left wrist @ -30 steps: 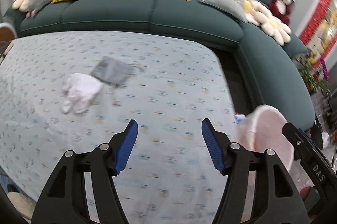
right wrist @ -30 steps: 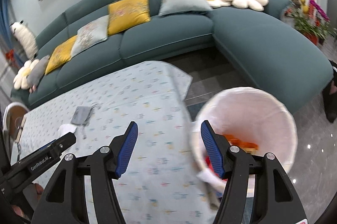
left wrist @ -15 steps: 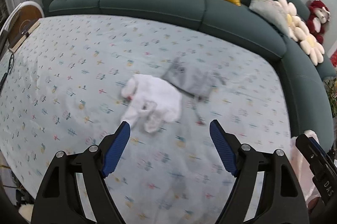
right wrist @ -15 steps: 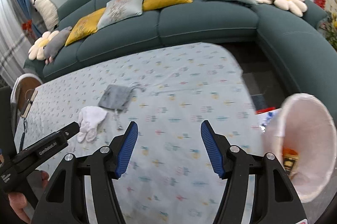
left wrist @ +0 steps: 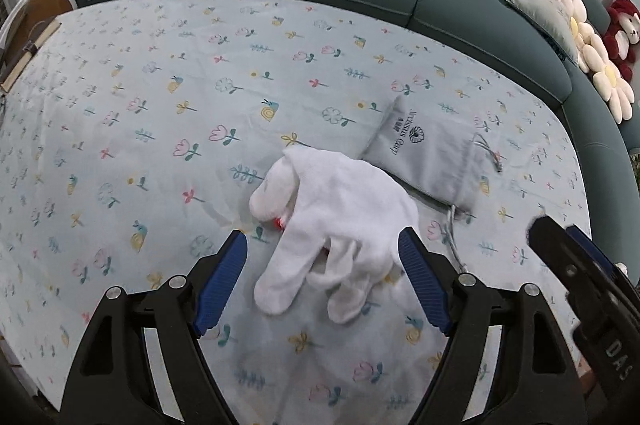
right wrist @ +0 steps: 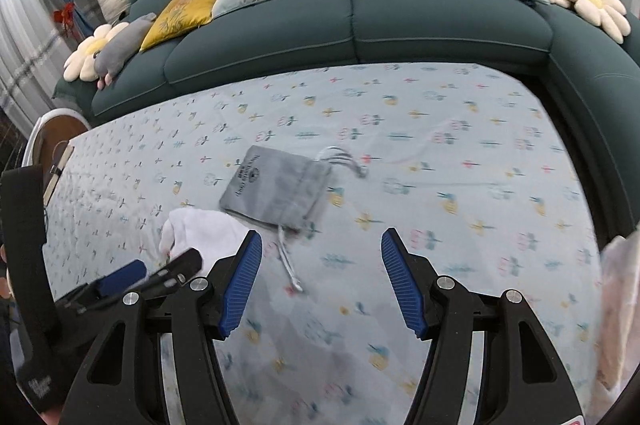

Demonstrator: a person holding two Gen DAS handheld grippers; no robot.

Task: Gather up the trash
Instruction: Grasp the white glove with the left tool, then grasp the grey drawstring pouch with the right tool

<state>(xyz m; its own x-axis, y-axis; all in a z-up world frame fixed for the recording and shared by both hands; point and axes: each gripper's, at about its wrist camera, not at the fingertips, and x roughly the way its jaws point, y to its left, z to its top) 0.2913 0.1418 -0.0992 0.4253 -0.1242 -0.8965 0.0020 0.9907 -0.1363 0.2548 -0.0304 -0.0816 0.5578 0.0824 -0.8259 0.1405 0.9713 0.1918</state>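
A white glove (left wrist: 340,221) lies crumpled on the flowered tablecloth (left wrist: 160,113). My left gripper (left wrist: 324,277) is open, its blue pads on either side of the glove's fingers, not closed on it. A grey drawstring pouch (left wrist: 428,157) lies just behind the glove, touching it. In the right wrist view the pouch (right wrist: 276,189) and glove (right wrist: 204,233) lie ahead and to the left. My right gripper (right wrist: 322,285) is open and empty above the cloth. The left gripper (right wrist: 152,273) shows at that view's lower left.
A dark green curved sofa (right wrist: 400,21) with yellow and grey cushions wraps the table's far and right sides. The pink-white trash bag (right wrist: 618,325) is at the right edge of the right wrist view. A round wooden stool (right wrist: 52,141) stands left.
My left gripper moved forward to straddle the white glove. My right gripper swung left, away from the trash bin, toward the pouch and glove.
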